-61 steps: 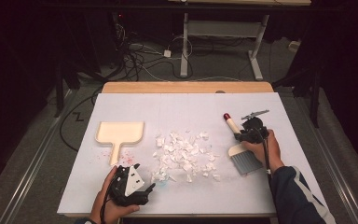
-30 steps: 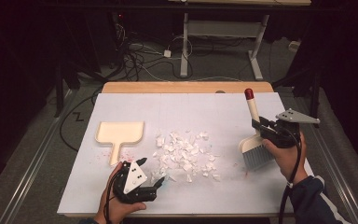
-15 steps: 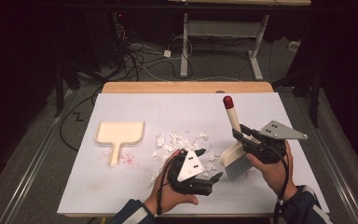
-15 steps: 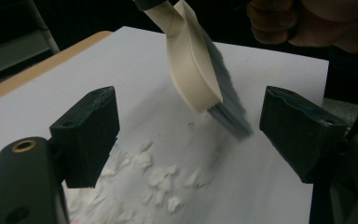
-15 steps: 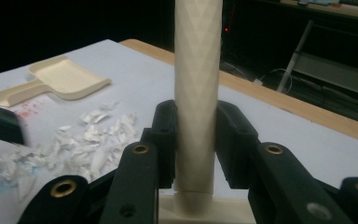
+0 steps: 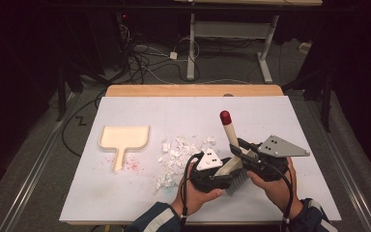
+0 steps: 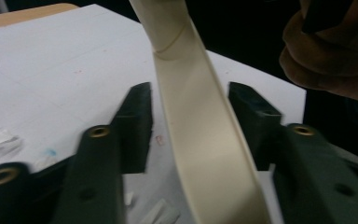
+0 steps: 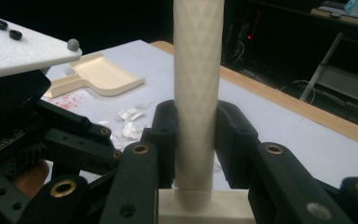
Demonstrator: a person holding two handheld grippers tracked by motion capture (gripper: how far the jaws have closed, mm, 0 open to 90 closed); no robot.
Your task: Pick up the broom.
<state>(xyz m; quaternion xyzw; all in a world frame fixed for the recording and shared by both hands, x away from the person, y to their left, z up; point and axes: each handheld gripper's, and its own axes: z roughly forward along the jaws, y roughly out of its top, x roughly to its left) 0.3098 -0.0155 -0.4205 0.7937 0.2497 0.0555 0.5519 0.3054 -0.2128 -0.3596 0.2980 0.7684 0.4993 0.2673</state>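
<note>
Near the front edge of the white table (image 6: pixel 125 203), a person's two hands meet over a cream hand brush (image 6: pixel 233 164), the landmark here. The right gripper (image 8: pixel 196 135) has its jaws pressed against both sides of the brush's textured handle just above the head, gripping it; the handle rises tilted, its red tip (image 6: pixel 225 116) pointing away from the person. The left gripper (image 7: pixel 189 121), directly left of the brush, stands with its jaws apart on either side of the brush's cream body, a gap visible on each side, touching nothing. In the high view the left hand (image 6: pixel 198 193) and right hand (image 6: pixel 270 186) sit close together, the grey bristles (image 6: pixel 236 182) hanging between them just above the table surface.

Just left of the brush, and beyond the left gripper, lies a loose heap of white paper scraps (image 6: pixel 178 154). Farther left, well apart from the brush, a cream dustpan (image 6: pixel 123 137) lies flat with its handle toward the person, red specks (image 6: pixel 130 164) scattered beside that handle. Bare white surface stretches to the brush's right as far as the table's right edge, and beyond it to the far edge, where a strip of wooden tabletop (image 6: pixel 193 90) shows. Past that, cables (image 6: pixel 145 58) trail across the dark floor beneath a white desk frame (image 6: pixel 232 34).
</note>
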